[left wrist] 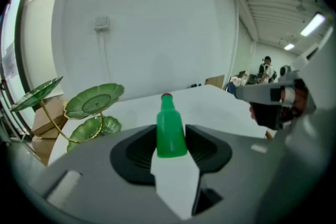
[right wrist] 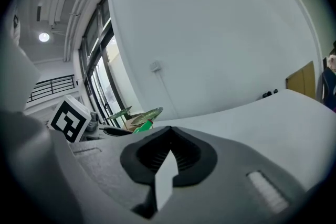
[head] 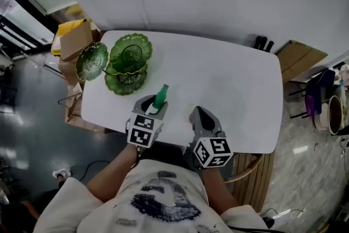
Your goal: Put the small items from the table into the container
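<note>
A small green bottle with a red cap stands up between the jaws of my left gripper, which is shut on it above the near edge of the white table. In the left gripper view the bottle fills the gap between the jaws of that gripper. A green leaf-shaped tiered dish stands at the table's far left, and shows again as the dish ahead and to the left. My right gripper is shut and empty, right of the left one; its jaws meet in its own view.
Cardboard boxes sit on the floor left of the table. A wooden chair is tucked under the near right corner. Flat cardboard and bags lie to the right. A person stands far off.
</note>
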